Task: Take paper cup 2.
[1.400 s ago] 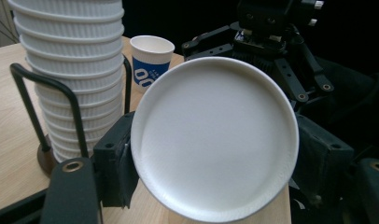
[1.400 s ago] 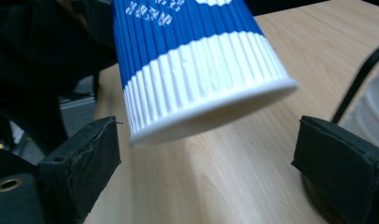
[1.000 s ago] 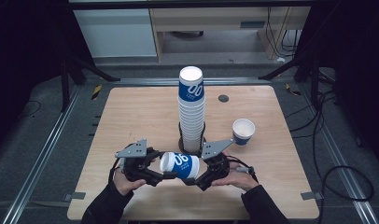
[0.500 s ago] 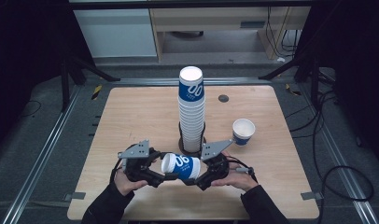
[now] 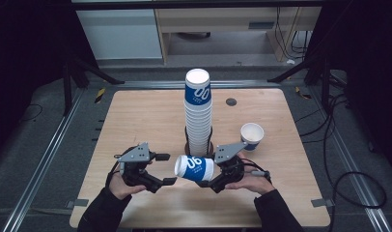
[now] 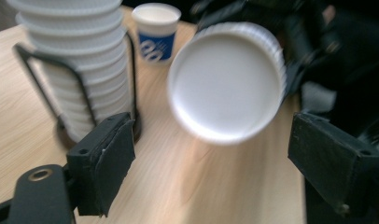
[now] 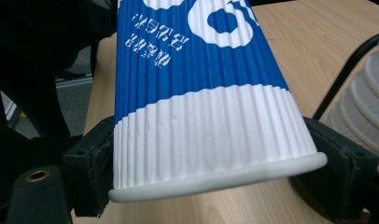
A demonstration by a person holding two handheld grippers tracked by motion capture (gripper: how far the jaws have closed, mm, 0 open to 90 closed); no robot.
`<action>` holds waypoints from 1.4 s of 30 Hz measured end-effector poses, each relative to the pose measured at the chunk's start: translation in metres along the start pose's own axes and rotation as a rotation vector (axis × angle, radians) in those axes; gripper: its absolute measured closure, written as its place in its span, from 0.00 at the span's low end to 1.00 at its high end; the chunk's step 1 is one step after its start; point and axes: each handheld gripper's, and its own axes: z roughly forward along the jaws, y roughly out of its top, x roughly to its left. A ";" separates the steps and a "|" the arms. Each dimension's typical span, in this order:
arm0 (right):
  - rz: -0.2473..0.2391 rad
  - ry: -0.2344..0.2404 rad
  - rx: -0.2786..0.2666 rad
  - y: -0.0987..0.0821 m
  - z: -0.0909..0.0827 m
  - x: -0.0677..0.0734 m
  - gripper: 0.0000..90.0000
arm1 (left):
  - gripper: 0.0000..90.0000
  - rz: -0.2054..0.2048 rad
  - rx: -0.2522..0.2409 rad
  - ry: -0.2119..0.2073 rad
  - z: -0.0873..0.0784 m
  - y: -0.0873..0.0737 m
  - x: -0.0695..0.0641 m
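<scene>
A blue-and-white ribbed paper cup [image 5: 195, 168] lies on its side above the table, between the two grippers. My right gripper [image 5: 211, 178] is shut on its rim end, and its jaws have just been closing; in the right gripper view the cup [image 7: 201, 93] fills the gap between both pads. My left gripper [image 5: 167, 169] stands open just left of the cup's base, and its jaws have just been opening. The white cup base [image 6: 227, 81] faces the left gripper [image 6: 220, 161], beyond the pads and apart from them.
A tall stack of the same cups [image 5: 198, 111] stands upside down in a black wire holder [image 5: 188, 145] at the table's middle. One upright cup [image 5: 252, 135] stands to its right. A dark round spot [image 5: 231, 101] marks the far right of the wooden table [image 5: 136, 116].
The left gripper has opened off the cup's base and stands a little to the left of it. The right gripper has closed on the cup's rim end.
</scene>
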 end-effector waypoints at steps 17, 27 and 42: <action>-0.069 0.009 0.183 -0.002 0.026 0.003 0.17 | 0.16 0.079 0.237 0.002 0.032 -0.011 -0.004; -0.115 0.037 0.260 -0.002 0.044 0.012 0.17 | 0.18 0.113 0.292 -0.037 0.040 -0.010 -0.009; -0.125 0.047 0.265 -0.002 0.047 0.014 0.16 | 0.29 0.126 0.302 -0.073 0.042 -0.011 -0.011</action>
